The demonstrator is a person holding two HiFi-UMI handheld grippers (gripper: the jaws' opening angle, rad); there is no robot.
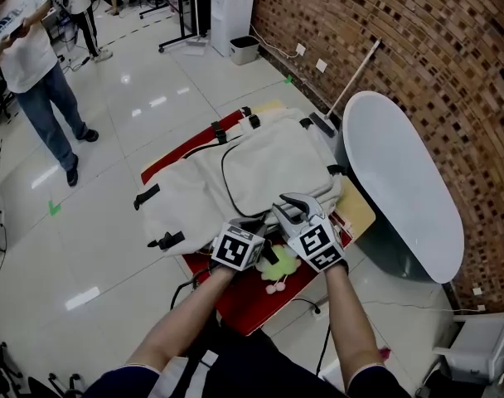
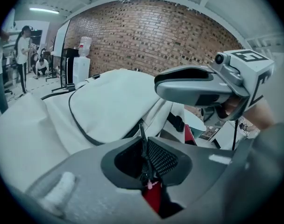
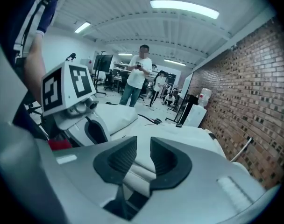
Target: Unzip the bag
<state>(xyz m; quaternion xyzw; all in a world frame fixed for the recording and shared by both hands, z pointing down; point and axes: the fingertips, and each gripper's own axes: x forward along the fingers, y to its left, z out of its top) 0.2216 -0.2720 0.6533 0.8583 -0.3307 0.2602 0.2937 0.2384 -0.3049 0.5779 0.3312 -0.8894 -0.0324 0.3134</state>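
A cream-white backpack (image 1: 268, 168) lies flat on a red mat (image 1: 256, 297), a black zipper line (image 1: 225, 181) curving round its front panel. Both grippers are at the bag's near edge. My left gripper (image 1: 256, 226) (image 2: 144, 155) is shut on a thin black zipper pull (image 2: 142, 141) that stands up between its pads. Just right of it, my right gripper (image 1: 292, 210) (image 3: 143, 155) stands open, a clear gap between its pads, with a fold of the white bag (image 3: 179, 136) below and behind them. The right gripper's fingers (image 2: 193, 85) hover over the bag in the left gripper view.
A green plush toy (image 1: 278, 264) lies on the mat under my hands. A white oval tabletop (image 1: 401, 181) stands close on the right against the brick wall (image 1: 418, 48), with a stick (image 1: 356, 77) leaning there. A person (image 1: 32, 65) stands on the floor at far left.
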